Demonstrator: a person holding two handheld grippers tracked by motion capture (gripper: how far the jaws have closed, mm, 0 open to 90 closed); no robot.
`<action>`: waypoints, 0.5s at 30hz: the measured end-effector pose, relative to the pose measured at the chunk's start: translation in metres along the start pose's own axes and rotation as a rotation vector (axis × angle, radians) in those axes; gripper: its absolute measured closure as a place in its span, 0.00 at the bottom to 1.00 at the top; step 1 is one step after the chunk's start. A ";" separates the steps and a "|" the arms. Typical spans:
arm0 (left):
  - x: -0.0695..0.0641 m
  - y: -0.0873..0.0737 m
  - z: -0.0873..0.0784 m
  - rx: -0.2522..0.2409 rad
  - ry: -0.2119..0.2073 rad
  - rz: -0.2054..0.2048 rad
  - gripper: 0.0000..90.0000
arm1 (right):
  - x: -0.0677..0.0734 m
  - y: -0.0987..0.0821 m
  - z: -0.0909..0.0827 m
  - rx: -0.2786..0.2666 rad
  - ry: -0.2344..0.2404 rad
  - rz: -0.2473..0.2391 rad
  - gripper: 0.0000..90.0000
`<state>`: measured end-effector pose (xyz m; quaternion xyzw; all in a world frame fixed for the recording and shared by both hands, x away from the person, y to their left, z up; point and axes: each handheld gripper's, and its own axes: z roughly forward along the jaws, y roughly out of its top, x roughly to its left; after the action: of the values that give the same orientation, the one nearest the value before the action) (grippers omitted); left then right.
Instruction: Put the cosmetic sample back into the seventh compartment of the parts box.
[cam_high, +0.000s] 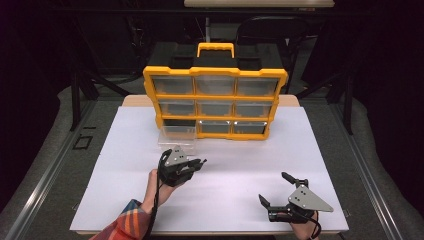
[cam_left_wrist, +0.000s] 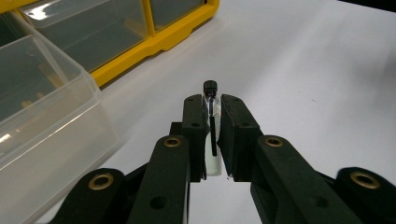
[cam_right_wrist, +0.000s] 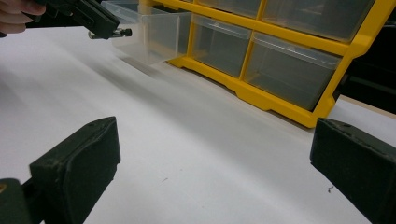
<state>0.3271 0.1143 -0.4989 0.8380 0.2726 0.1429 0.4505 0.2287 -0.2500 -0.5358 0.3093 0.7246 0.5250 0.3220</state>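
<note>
Left tongs (cam_left_wrist: 212, 140) pinch a small black-capped vial (cam_left_wrist: 211, 122) just off the pulled-out clear drawer (cam_left_wrist: 42, 112), likely bound for it, while right tongs (cam_right_wrist: 215, 172) gape empty over the worktop (cam_high: 240, 200).

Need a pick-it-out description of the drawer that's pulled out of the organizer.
Start at the yellow organizer standing at the back of the white table. In its bottom row, the pulled-out drawer sits at the left end, near the left gripper. It alone juts forward onto the table; the other clear drawers sit flush.
</note>
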 end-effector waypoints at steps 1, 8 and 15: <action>0.001 0.000 -0.001 -0.003 0.003 -0.002 0.89 | 0.000 0.000 0.000 0.002 -0.001 0.001 0.01; 0.001 0.000 -0.001 -0.002 0.005 0.000 0.89 | 0.001 0.000 0.000 0.006 -0.002 0.001 0.01; 0.008 0.005 -0.012 -0.030 0.030 0.002 0.89 | 0.001 0.000 0.000 0.012 -0.001 -0.005 0.01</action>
<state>0.3291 0.1247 -0.4885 0.8291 0.2765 0.1601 0.4587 0.2282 -0.2486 -0.5358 0.3096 0.7284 0.5197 0.3217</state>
